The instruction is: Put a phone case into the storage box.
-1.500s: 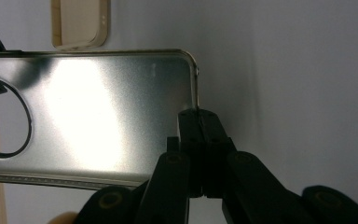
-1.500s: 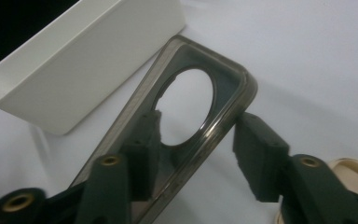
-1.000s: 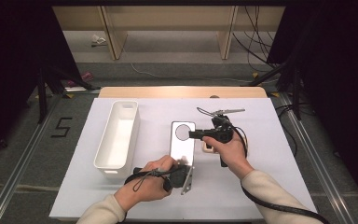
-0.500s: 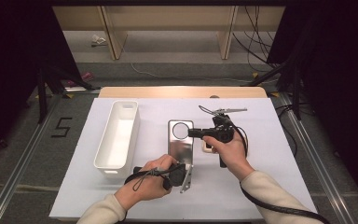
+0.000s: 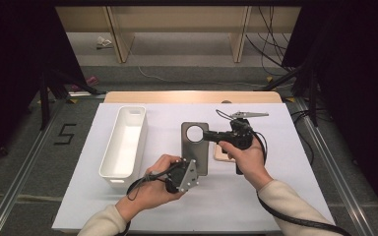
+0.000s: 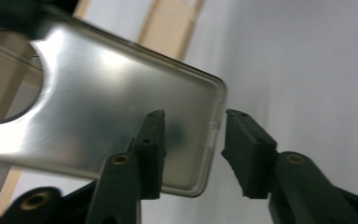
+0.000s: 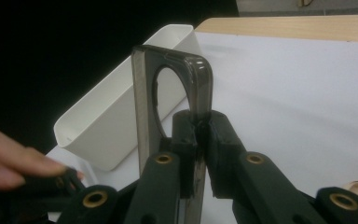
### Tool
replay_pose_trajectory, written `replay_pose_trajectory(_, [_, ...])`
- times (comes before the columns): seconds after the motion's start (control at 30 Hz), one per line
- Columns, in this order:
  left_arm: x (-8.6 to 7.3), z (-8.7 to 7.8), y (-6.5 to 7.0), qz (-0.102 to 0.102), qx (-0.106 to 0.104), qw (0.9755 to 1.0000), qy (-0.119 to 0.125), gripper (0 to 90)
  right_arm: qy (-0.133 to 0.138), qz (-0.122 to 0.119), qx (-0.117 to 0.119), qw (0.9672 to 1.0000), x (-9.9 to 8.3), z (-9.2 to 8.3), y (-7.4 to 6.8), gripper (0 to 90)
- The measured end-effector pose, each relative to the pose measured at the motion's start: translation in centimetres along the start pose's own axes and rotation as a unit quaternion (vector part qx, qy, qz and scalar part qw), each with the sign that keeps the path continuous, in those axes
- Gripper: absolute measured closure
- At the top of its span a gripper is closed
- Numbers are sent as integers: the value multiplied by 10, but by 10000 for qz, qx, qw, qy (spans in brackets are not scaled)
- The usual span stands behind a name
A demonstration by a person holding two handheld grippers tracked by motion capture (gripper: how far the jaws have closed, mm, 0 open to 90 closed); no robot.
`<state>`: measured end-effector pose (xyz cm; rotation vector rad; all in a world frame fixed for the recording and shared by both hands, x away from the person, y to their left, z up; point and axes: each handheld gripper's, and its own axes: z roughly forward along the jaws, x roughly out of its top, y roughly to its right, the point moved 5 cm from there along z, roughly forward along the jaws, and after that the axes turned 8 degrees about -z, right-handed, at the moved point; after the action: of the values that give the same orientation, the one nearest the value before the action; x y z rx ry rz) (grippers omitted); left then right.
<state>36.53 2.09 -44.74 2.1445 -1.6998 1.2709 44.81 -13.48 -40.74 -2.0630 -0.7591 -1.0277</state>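
Above the white tabletop point(image 5: 275, 196) the metal plate with a round hole point(image 5: 195, 147) runs lengthwise away from the person, held off the surface beside the white bin point(image 5: 124, 142). The right claw point(image 7: 198, 135) pinches its far, holed end; the left claw point(image 6: 193, 149) has just been opening, its pads now apart astride the near edge it gripped a second ago

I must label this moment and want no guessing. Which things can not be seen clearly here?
- Wooden piece, high view: mostly behind the right tool and hand.
- Metal plate, left gripper view: far end cut off by the edge.
- White bin, right gripper view: partly behind the plate; inside hidden.
- Small things on the far floor, high view: too small.
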Motion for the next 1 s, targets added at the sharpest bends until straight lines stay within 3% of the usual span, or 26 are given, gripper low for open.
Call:
replay_pose_trajectory(0.1, [-1, -5, -12, -313, 353, 9985, 271, 482, 41, -101, -13, 9999, 1, -4, 1, 830])
replay_pose_trajectory(0.2, [-2, -11, -25, -621, 676, 9947, 472, 403, 61, -165, -64, 9998, 0, -7, 3, 829])
replay_pose_trajectory(0.33, [-2, -14, -34, -1136, 766, 9881, 692, 318, 77, -194, -101, 9997, -1, -10, 3, 829])
replay_pose_trajectory(0.47, [-5, -14, -40, -1527, 853, 9816, 767, 263, 105, -228, -121, 9996, -1, -12, 3, 829])
replay_pose_trajectory(0.53, [-5, -14, -43, -1938, 806, 9736, 896, 250, 114, -246, -108, 9996, -2, -12, 2, 828])
replay_pose_trajectory(0.57, [-6, -15, -45, -2058, 777, 9710, 937, 251, 125, -263, -102, 9995, -2, -12, 2, 829])
replay_pose_trajectory(0.63, [-5, -16, -48, -2398, 701, 9622, 1084, 260, 141, -290, -89, 9994, -2, -13, 1, 829])
replay_pose_trajectory(0.83, [-3, -19, -60, -3046, 644, 9402, 1381, 327, 132, -363, -85, 9992, -4, -14, -2, 828])
replay_pose_trajectory(0.9, [1, -20, -61, -3165, 559, 9353, 1479, 358, 125, -373, -97, 9992, -5, -14, -3, 828])
replay_pose_trajectory(0.97, [4, -20, -63, -3204, 556, 9332, 1528, 371, 115, -393, -109, 9991, -6, -14, -4, 828])
replay_pose_trajectory(1.0, [8, -21, -64, -3242, 574, 9310, 1576, 390, 115, -396, -113, 9991, -6, -14, -4, 828])
